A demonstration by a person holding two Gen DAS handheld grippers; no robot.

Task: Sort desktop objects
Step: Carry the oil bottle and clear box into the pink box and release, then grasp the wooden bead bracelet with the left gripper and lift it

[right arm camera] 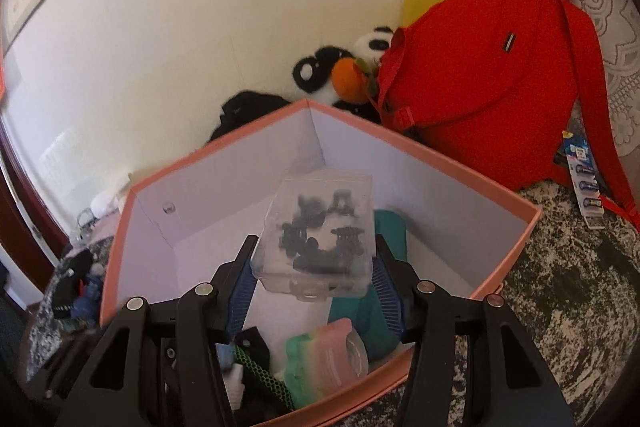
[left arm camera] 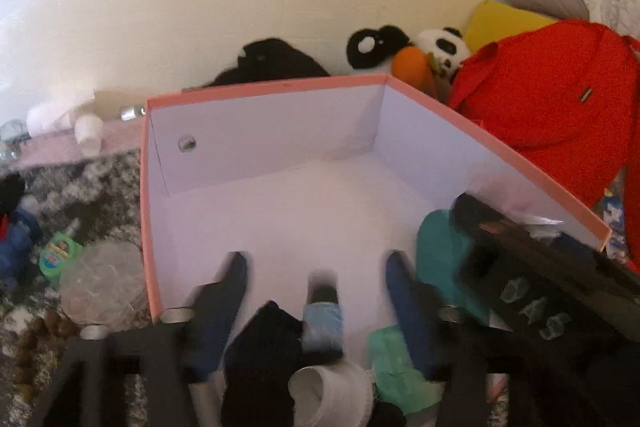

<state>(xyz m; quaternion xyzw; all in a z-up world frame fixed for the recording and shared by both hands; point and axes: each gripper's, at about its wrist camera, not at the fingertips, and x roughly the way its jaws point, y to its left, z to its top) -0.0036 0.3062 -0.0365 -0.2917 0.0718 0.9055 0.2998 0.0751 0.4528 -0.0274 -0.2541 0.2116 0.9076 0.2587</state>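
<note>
A pink box (left arm camera: 264, 89) with white inner walls stands open below both grippers. My left gripper (left arm camera: 316, 259) is open over its floor. A small bottle (left arm camera: 322, 315) with a pale blue label shows blurred between the fingers, touching neither. Below it lie a black cloth (left arm camera: 264, 347), a white roll (left arm camera: 332, 391) and a green pack (left arm camera: 396, 367). My right gripper (right arm camera: 315, 241) is over the same box (right arm camera: 440, 163). A clear case of black clips (right arm camera: 320, 247) sits blurred between its sharp blue pads (right arm camera: 386, 287), loose rather than pressed. A teal item (right arm camera: 394, 227) lies beneath.
A red backpack (right arm camera: 492, 79), a panda plush (right arm camera: 372, 43) and black fabric (left arm camera: 272, 63) crowd the wall behind the box. Left of the box on the patterned rug lie a clear container (left arm camera: 100, 283), a green bottle (left arm camera: 60, 255) and a white cup (left arm camera: 88, 133). A battery pack (right arm camera: 586, 183) lies to the right.
</note>
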